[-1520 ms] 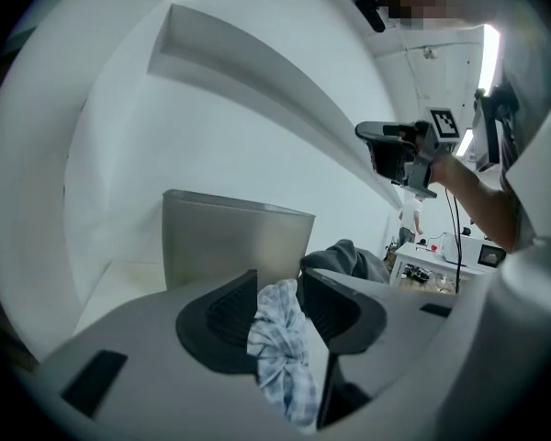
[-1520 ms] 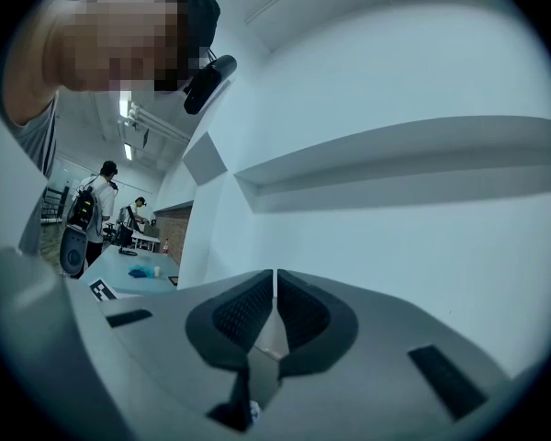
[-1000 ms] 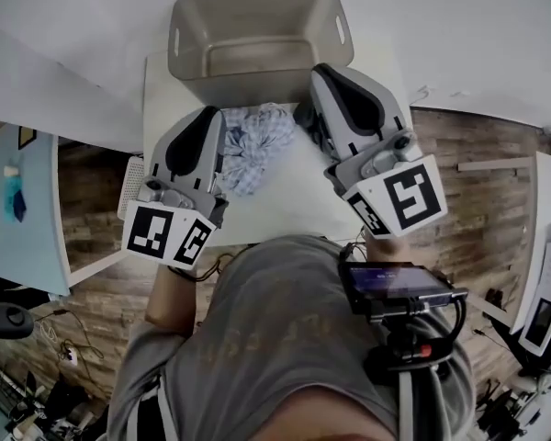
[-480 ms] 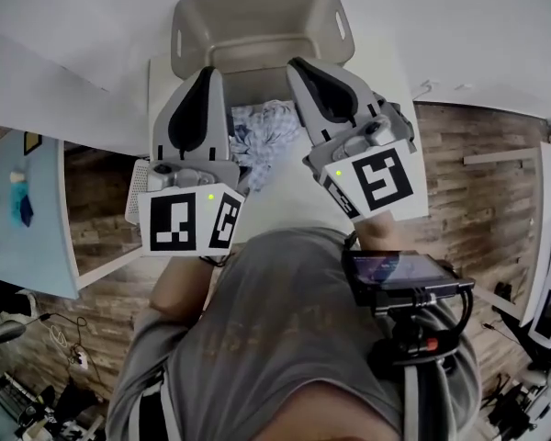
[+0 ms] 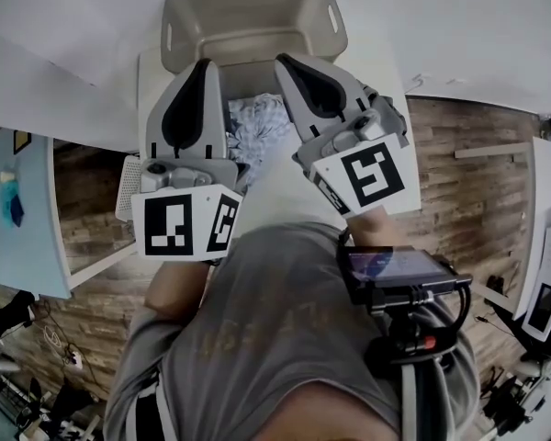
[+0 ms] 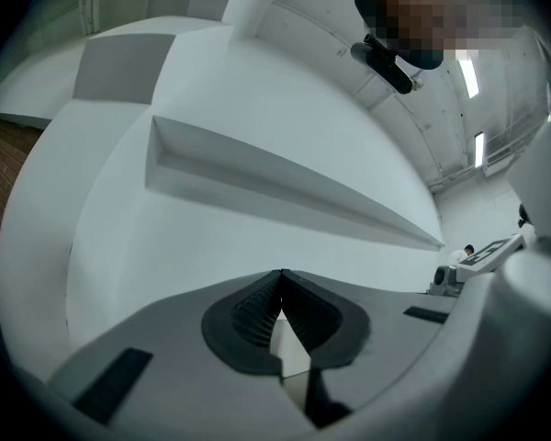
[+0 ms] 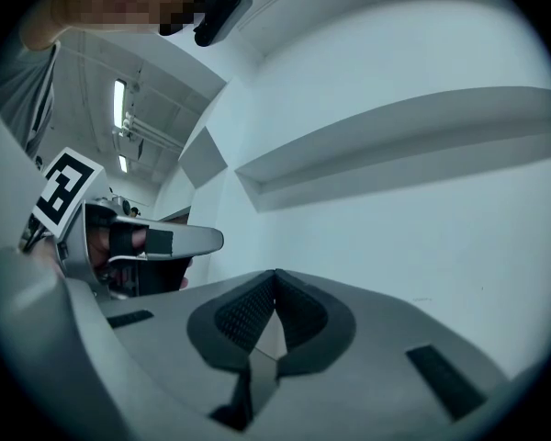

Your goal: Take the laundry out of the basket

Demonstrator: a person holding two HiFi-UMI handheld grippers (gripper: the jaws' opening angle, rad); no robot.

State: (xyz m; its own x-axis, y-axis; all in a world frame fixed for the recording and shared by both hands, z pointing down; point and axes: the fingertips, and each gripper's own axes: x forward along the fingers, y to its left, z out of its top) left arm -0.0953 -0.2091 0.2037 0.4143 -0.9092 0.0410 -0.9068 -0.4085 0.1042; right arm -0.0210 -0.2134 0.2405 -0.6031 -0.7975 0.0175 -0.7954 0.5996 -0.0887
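Where the laundry (image 5: pixel 257 125) lies: it is a crumpled blue-and-white bundle on the white worktop (image 5: pixel 280 186), just outside the basket at its 6 o'clock side.
Basket: the tan plastic basket (image 5: pixel 248 16) stands at 12 o'clock on the worktop. As much of its inside as we can see is bare, though our claws cover part of its near rim.
Left claw: our left claw (image 6: pixel 280 288) is clenched with nothing between its pads. It sits at 9 o'clock of the laundry and looks toward a white wall.
Right claw: our right claw (image 7: pixel 274 288) is likewise clenched and empty, at 3 o'clock of the laundry.
Done: we judge this bundle's removal complete, since it lies out of the basket and neither claw grips it.
Left to do: nothing more shows in the basket, but we cannot tell whether anything hides behind the covered near rim.
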